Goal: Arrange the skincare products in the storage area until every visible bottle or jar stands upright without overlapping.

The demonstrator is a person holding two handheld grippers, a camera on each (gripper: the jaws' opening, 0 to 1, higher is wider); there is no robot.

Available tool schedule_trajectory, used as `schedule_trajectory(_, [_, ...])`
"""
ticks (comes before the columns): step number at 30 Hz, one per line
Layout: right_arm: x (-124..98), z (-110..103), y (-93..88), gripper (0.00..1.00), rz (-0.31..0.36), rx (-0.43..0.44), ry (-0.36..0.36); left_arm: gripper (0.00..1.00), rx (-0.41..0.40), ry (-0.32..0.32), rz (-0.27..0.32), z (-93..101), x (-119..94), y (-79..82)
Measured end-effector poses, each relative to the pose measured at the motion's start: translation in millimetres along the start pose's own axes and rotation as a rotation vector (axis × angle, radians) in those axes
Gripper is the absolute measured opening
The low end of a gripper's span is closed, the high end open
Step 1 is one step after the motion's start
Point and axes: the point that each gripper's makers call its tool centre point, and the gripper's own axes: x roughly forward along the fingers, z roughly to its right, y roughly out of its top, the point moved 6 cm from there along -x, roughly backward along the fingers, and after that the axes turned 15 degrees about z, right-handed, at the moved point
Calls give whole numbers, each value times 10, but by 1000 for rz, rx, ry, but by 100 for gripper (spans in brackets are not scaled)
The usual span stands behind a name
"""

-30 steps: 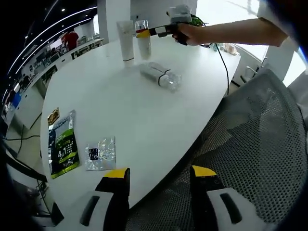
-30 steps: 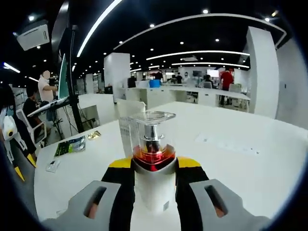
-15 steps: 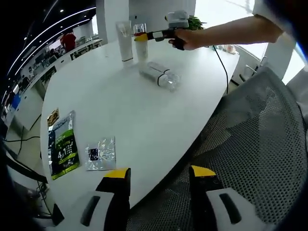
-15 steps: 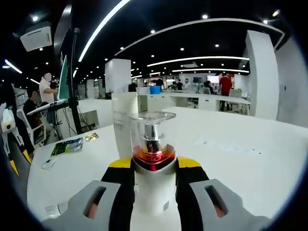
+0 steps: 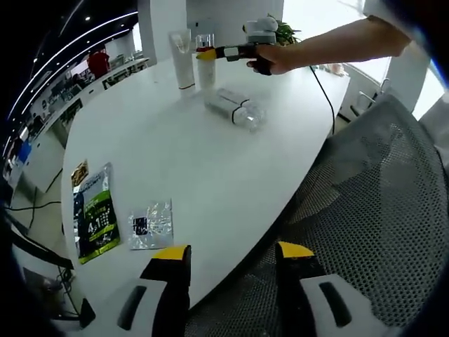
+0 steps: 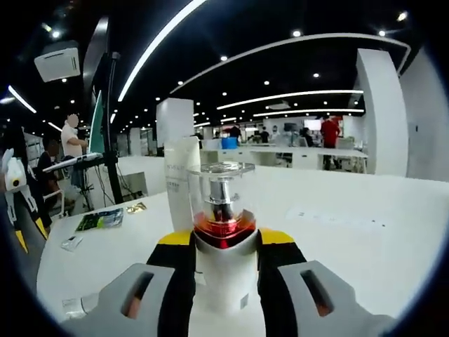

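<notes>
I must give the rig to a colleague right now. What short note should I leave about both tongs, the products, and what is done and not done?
Right tongs: shut on the pump bottle with the red band, held upright beside the white tube at the far end of the table.
Left tongs: open, empty, at the near table edge over the mesh chair.
Done: white tube stands upright.
Left: release the pump bottle standing; the clear bottle lies on its side mid-table and needs standing up.
Two sachets lie flat near the left tongs.
</notes>
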Motion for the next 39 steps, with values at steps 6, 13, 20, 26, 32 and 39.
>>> schedule_trajectory(6, [-16,-8,-80,41,-40,65,11,49,10,-17,-8,22,2,-10])
schedule_trajectory(13, [-76,40,-213,45,-146,41,65,48,20,-18,-9,19,6,-11])
schedule_trajectory(20, [-88,36,-348,36,-265,-12,154,48,13,-10,-23,6,4,-35])
schedule_trajectory(26, [-24,92,-323,29,-315,-17,167,46,27,-21,-38,25,6,-49])
schedule_trajectory(32, [-4,55,-312,27,-349,-34,225,45,22,-11,-35,5,-1,-43])
schedule_trajectory(39, [34,46,-327,25,-353,-31,249,44,20,-14,-56,11,2,-71])
